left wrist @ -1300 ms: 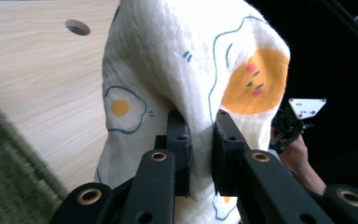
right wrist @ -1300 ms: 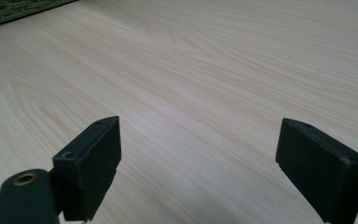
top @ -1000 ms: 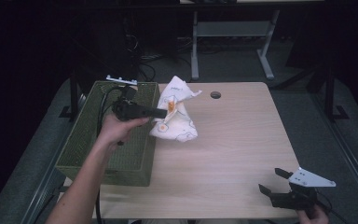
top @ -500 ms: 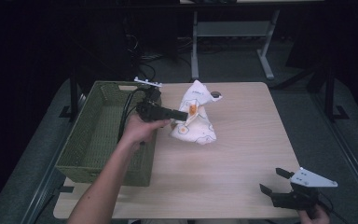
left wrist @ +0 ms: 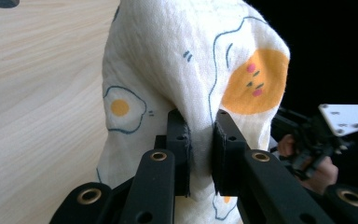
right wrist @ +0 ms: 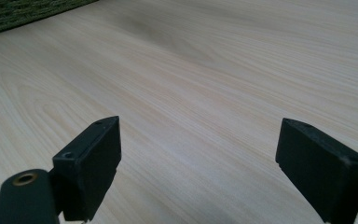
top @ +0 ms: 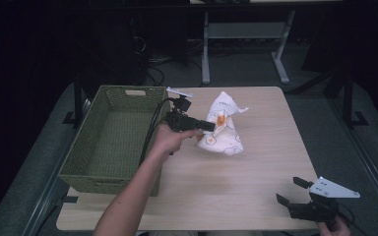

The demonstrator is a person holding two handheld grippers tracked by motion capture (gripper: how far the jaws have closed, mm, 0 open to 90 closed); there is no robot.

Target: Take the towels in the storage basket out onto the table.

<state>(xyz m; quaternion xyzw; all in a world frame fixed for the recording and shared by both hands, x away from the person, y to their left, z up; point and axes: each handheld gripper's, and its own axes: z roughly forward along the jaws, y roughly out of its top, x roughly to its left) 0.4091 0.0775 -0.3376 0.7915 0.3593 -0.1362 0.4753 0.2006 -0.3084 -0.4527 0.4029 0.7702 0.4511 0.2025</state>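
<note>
High view. A white cloth (top: 222, 129) printed with fried eggs is recorded bunched and partly lifted over the middle of the wooden table (top: 236, 196), just to the right of the green woven basket (top: 113, 142) at the table's left edge. The left gripper (top: 211, 126) is held level, its jaws clamped on a fold of the cloth. Against the frame of a second ago, cloth and gripper have been carried away from the basket's near corner, rightward and toward the far side of the table (the small dark disc seen then near the far edge is now hidden behind the cloth). The right gripper (top: 288, 191) is parked at the near right corner, unmoved, jaws spread and empty.

Left gripper view. The cloth (left wrist: 186, 70) is seen pinched between the two black pads (left wrist: 179, 149), fabric draped over and above them; a yolk print faces the camera. The grasp is judged firm.

Right gripper view. Bare tabletop (right wrist: 205, 70) is shown between wide-apart jaws of the right gripper (right wrist: 198, 154); a corner of the basket (right wrist: 23, 11) sits at upper left.

Note. The shift is judged to mean the cloth is being brought out onto open table, probably for spreading or folding, with the second gripper not yet engaged.
</note>
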